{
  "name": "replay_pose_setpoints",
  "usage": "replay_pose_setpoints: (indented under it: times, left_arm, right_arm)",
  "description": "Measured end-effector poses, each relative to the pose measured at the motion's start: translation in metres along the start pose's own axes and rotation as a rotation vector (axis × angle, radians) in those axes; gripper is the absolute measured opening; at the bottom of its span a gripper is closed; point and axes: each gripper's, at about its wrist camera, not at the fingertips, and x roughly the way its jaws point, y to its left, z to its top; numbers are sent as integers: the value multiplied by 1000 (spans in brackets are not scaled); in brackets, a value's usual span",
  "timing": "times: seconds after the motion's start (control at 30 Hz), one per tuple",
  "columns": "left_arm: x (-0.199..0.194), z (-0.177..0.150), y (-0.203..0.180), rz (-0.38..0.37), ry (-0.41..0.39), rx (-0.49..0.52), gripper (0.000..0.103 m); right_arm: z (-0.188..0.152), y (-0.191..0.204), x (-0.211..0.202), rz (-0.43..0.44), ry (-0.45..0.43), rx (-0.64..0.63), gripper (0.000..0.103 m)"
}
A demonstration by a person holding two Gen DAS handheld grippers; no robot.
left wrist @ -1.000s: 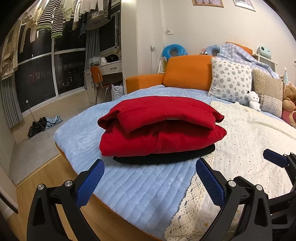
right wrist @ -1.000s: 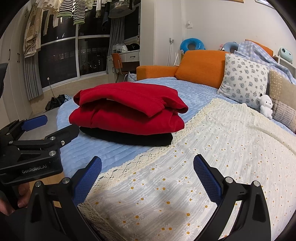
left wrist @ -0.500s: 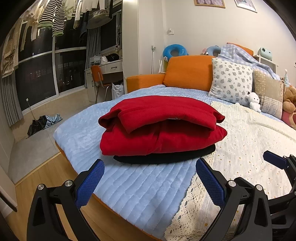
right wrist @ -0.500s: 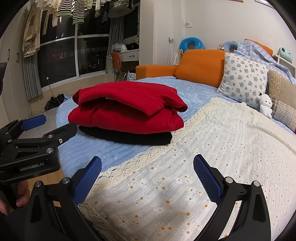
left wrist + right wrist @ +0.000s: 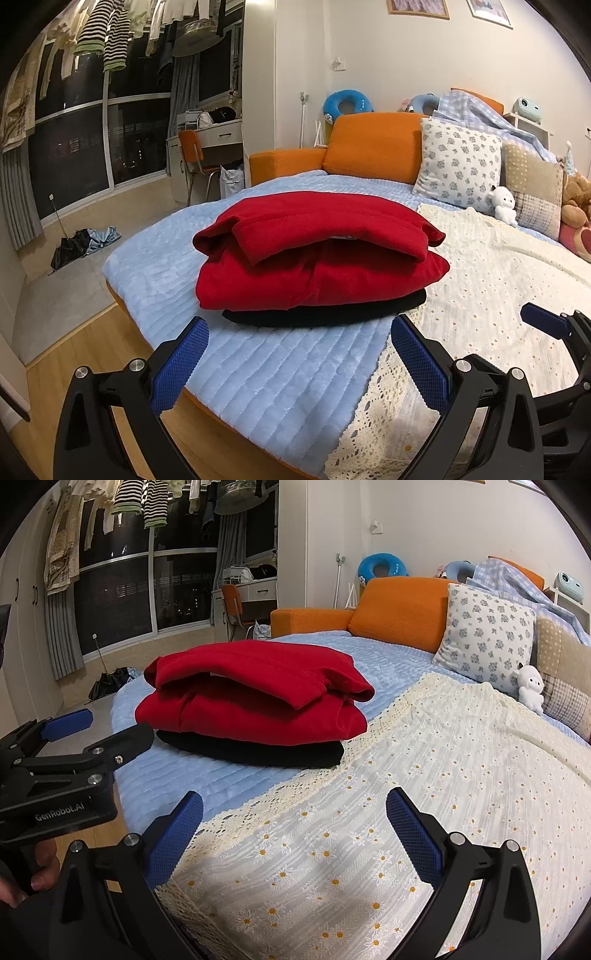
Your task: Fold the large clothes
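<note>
A folded red garment (image 5: 317, 258) lies on top of a folded black garment (image 5: 325, 314) on the light blue blanket (image 5: 280, 376) of the bed. The stack also shows in the right wrist view, red garment (image 5: 251, 698) over black garment (image 5: 251, 751). My left gripper (image 5: 299, 362) is open and empty, held just short of the stack near the bed's front edge. My right gripper (image 5: 295, 830) is open and empty above a cream daisy-print cover (image 5: 406, 794), to the right of the stack. The left gripper's body (image 5: 62, 771) shows at the left of the right wrist view.
Pillows (image 5: 458, 166), a small white plush (image 5: 504, 206) and an orange headboard cushion (image 5: 373, 147) line the far end of the bed. A wooden floor (image 5: 55, 373) lies left of the bed, with a folded umbrella (image 5: 81, 247). A desk and orange chair (image 5: 195, 158) stand by the window.
Both grippers have drifted very slightly; the stack sits a touch lower in both views. Both stay open and empty. The clothes have not moved.
</note>
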Motion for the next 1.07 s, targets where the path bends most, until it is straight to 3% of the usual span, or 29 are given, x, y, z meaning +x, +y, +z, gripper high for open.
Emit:
replay_pose_setpoints:
  times: [1.07]
  left_arm:
    - [1, -1, 1, 8, 11, 8, 100]
  right_arm:
    - [-7, 4, 6, -1, 9, -4, 98]
